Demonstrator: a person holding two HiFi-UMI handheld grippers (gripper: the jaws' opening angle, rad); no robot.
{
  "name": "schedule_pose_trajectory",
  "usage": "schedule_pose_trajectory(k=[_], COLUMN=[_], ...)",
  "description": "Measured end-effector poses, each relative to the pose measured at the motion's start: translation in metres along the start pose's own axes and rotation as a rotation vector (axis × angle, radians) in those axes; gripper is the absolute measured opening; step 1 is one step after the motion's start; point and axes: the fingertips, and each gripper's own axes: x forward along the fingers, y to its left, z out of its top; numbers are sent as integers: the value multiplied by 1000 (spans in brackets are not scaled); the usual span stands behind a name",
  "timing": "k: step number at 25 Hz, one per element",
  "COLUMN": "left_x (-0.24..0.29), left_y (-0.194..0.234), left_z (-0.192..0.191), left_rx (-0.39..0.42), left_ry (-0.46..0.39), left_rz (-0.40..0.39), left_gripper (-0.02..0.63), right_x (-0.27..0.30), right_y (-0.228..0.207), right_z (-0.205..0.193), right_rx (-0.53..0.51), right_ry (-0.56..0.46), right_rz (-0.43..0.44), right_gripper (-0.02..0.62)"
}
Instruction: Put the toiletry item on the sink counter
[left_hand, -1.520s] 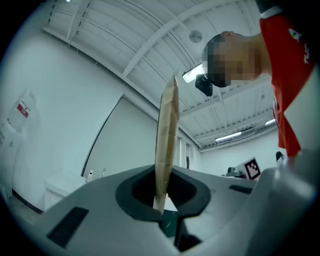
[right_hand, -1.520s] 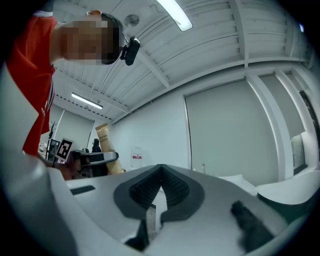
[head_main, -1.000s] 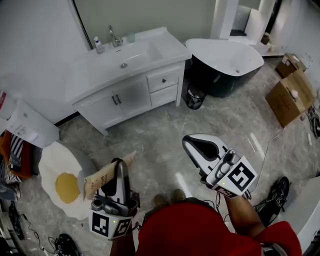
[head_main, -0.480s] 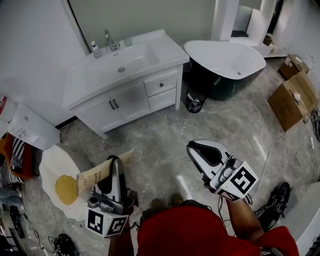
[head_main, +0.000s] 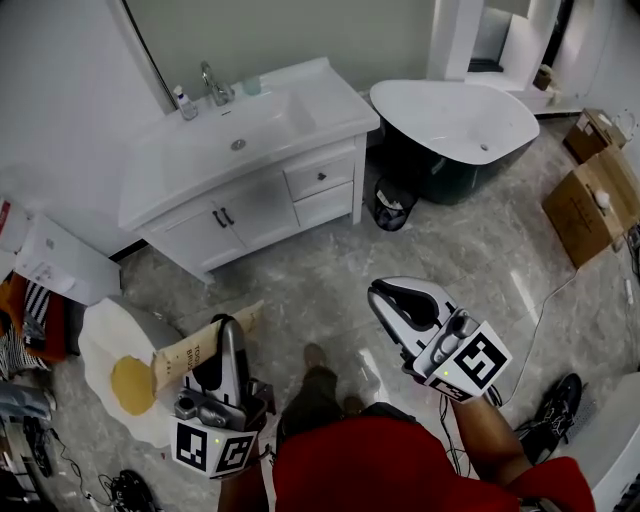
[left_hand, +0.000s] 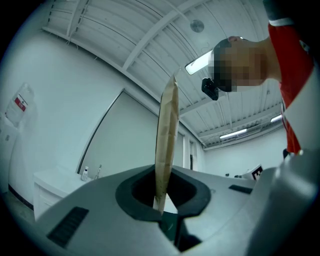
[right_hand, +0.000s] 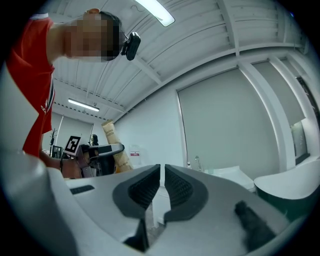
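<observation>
A flat tan paper packet (head_main: 203, 349) with dark print is the toiletry item. My left gripper (head_main: 231, 333) is shut on its lower end, low at the left of the head view. In the left gripper view the packet (left_hand: 167, 135) stands edge-on and upright out of the closed jaws (left_hand: 161, 202). My right gripper (head_main: 386, 297) hangs at the right, shut, with nothing between its fingers (right_hand: 162, 181). The white sink counter (head_main: 320, 92) stands well ahead at the upper left, with a faucet (head_main: 212, 84) and a small bottle (head_main: 183, 100) at its back.
A dark bathtub with a white rim (head_main: 455, 115) stands right of the vanity, with a small bin (head_main: 392, 205) between them. Cardboard boxes (head_main: 590, 205) sit at the far right. A fried-egg-shaped mat (head_main: 125, 375) lies at the left. A cable (head_main: 540, 310) crosses the marble floor.
The view has drifted a little, so the vanity sits slightly further left. A foot has stepped forward between the grippers. Both grippers keep their hold and state.
</observation>
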Motion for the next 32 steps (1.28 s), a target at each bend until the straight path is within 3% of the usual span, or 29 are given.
schedule_pose_trajectory(k=[8, 21, 32], left_x=[63, 192, 246], left_y=[66, 214, 264], left_z=[-13, -21, -35], left_rx=[-3, -31, -45], left_ry=[-28, -52, -39], left_rz=[-8, -62, -81], left_gripper=[37, 37, 37], right_x=[81, 252, 315], right_y=[-52, -150, -192], right_z=[6, 17, 8], right_rx=[-51, -92, -88], right_ry=[-10, 18, 46], right_rz=[-4, -57, -56], right_gripper=[31, 31, 31])
